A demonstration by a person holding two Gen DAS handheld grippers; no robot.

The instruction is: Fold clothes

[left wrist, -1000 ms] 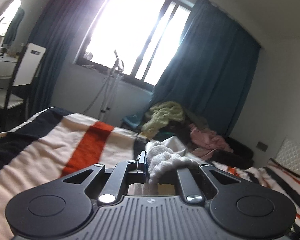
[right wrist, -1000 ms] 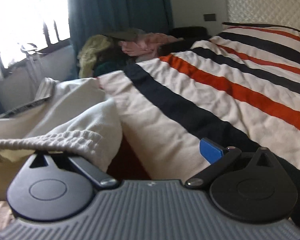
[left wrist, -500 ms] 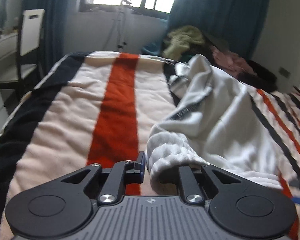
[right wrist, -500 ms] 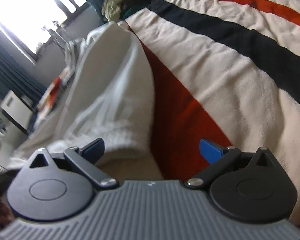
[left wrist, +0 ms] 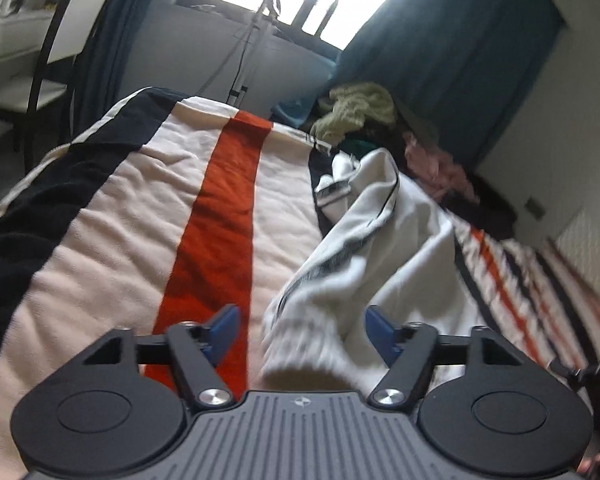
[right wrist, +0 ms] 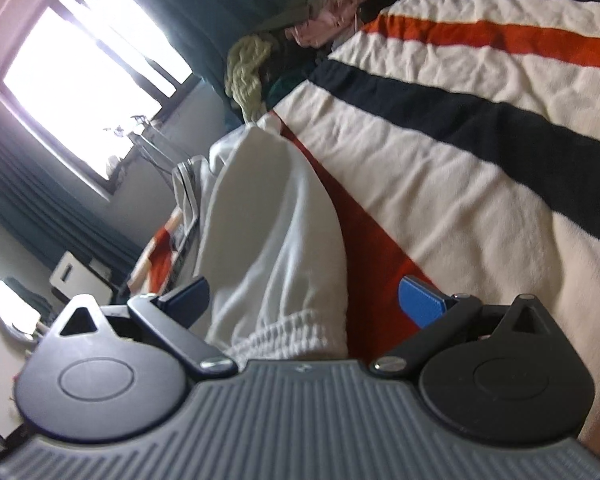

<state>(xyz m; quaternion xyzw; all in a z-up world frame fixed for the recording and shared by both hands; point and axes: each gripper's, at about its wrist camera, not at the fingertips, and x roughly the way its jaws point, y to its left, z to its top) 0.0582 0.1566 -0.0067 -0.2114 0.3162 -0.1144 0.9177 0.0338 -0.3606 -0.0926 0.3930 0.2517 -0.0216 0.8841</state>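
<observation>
A white garment (left wrist: 380, 240) with a dark trim line and a ribbed hem lies crumpled on the striped bed blanket (left wrist: 120, 220). My left gripper (left wrist: 302, 328) hovers low over the hem. Its jaws are opening, and the hem lies loose between the blue pads (left wrist: 224, 326) without being pressed. In the right wrist view the same white garment (right wrist: 272, 220) lies in a long fold on the blanket (right wrist: 460, 180). My right gripper (right wrist: 304, 298) straddles its gathered hem, rolled to one side. Its jaws are wide and closing, and the pads do not press the cloth.
A heap of unfolded clothes (left wrist: 360, 112) sits past the bed's far end by the blue curtains, also seen as the clothes heap (right wrist: 248, 64). A chair (left wrist: 72, 32) and a white desk (left wrist: 4, 40) stand left of the bed. A slim stand (left wrist: 252, 40) is under the window.
The left jaws were shut on the white hem and have spread off it; the garment now rests on the blanket. The right gripper has rolled sideways and come in over the hem.
</observation>
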